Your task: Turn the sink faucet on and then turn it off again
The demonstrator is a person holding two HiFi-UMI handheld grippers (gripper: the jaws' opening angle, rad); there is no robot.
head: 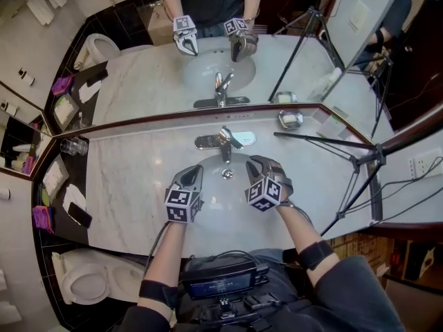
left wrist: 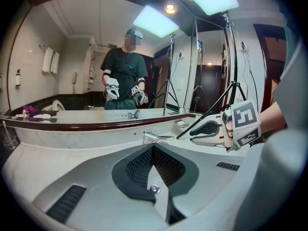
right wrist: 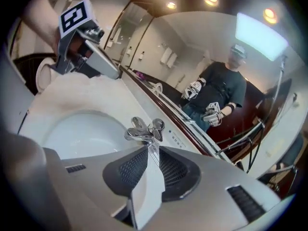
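Faucet [head: 225, 142] stands at the back rim of the sink [head: 220, 194], midway along the marble tabletop [head: 131, 178], right under the mirror [head: 159, 75]. It is chrome, with one lever on top. I cannot tell whether water is running.

I have both grippers over the basin, on my side of the faucet and apart from it.
- Left gripper [head: 194, 173]: it is left of the drain. In its own view the jaws are pressed together at the tips, with nothing between them, and the faucet [left wrist: 155, 138] sits just beyond those tips. The right gripper [left wrist: 193, 131] shows off to the side.
- Right gripper [head: 257, 164]: it is right of the drain and rolled to one side, so its view tilts. Its jaws stand a little apart and pinch nothing. The faucet [right wrist: 143, 130] lines up with the gap but sits past the tips, clear of both pads.

A tripod [head: 353, 164] stands on the tabletop at the right, and drinking glasses [head: 73, 146] at the far left.
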